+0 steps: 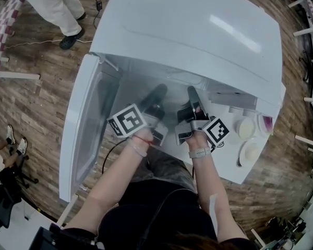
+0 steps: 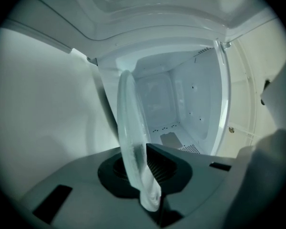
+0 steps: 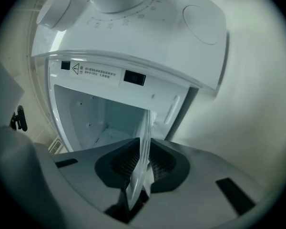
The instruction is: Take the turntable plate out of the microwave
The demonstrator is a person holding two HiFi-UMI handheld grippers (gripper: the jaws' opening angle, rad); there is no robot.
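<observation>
Jaws of the left gripper (image 2: 144,178) are clamped on the rim of the clear glass turntable plate (image 2: 130,128), and those of the right gripper (image 3: 139,173) pinch the same plate alongside. Both gripper views show the plate edge-on, held at the mouth of the white microwave (image 1: 198,30) with the cavity behind it. The microwave's door (image 1: 86,129) stands swung open on the left.

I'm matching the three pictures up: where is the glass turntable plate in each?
Head view: not made out.
Left gripper view: turntable plate edge-on at centre, between the jaws.
Right gripper view: turntable plate edge-on, lower centre, between the jaws.
Shared landmark: the open microwave cavity.
</observation>
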